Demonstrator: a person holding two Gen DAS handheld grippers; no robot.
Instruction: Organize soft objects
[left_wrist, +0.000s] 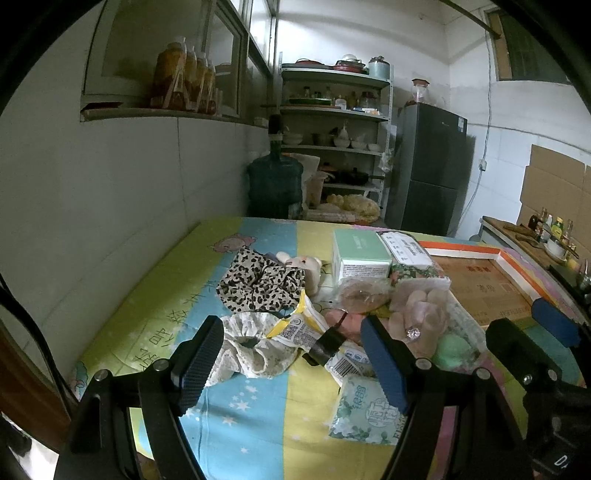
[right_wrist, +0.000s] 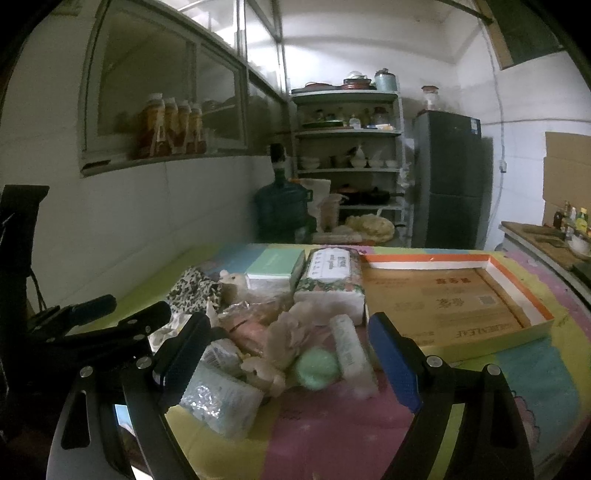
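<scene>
On a counter draped in a pastel cartoon-print cloth (left_wrist: 258, 410), a heap of soft goods sits near the middle: a leopard-print fabric piece (left_wrist: 258, 282) crumpled at the far left, with a small cream plush toy (left_wrist: 304, 264) touching its right edge; a pale lace-trimmed cloth (left_wrist: 245, 350) bunched just in front of it, beside a yellow-and-white printed packet (left_wrist: 299, 328); a green floral tissue pack (left_wrist: 364, 413) lying flat nearest the camera; a round mint-green puff (right_wrist: 317, 367) next to a white wrapped roll (right_wrist: 349, 349) and cream-coloured fluffy pieces (right_wrist: 291, 332) (their exact make cannot be told); behind the heap stand a mint-green box (left_wrist: 360, 251) and a floral-wrapped tissue pack (right_wrist: 332, 284); to the right lies a shallow orange-rimmed cardboard tray (right_wrist: 517, 280), holding nothing but its printed base; the left tongs (left_wrist: 291, 363) hover spread wide above the lace-trimmed cloth and packet, gripping nothing; the right tongs (right_wrist: 288, 360) likewise stand wide, framing the puff and roll, empty.
</scene>
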